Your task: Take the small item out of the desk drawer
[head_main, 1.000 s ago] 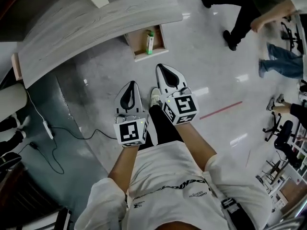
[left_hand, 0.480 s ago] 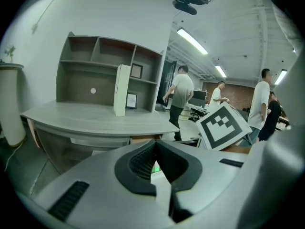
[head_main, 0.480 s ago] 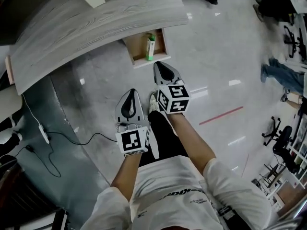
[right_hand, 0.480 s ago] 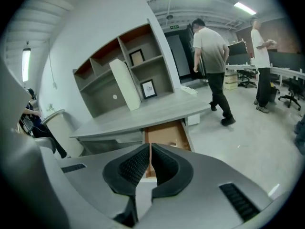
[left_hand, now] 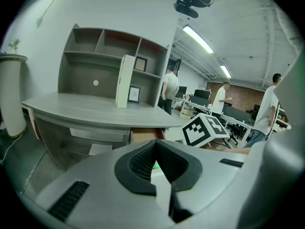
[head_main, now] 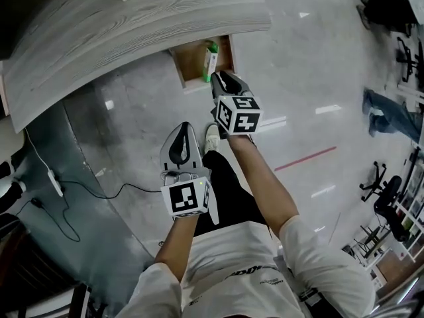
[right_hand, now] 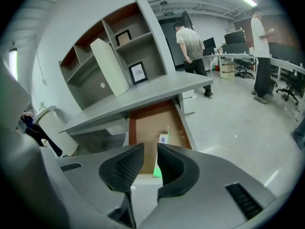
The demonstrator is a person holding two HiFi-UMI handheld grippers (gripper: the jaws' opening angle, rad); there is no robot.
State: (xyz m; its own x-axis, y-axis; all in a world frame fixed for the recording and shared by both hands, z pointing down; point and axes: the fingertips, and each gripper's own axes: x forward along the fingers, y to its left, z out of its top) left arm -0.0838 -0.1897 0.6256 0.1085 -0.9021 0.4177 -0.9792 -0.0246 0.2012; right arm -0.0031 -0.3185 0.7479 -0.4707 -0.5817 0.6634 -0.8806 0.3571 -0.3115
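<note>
While the right gripper (right_hand: 150,149), its empty jaws just opening to a narrow gap, hangs above the open drawer (head_main: 192,63) holding the small green-and-white box (head_main: 210,58), too slim a gap could knock the box aside; the left gripper (left_hand: 155,144) has its jaws together.

Box (head_main: 210,58) in drawer (head_main: 191,63) under desk (head_main: 132,32), right gripper (head_main: 222,78) just before it

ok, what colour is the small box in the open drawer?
The box is white and green, clearest in the right gripper view.
</note>
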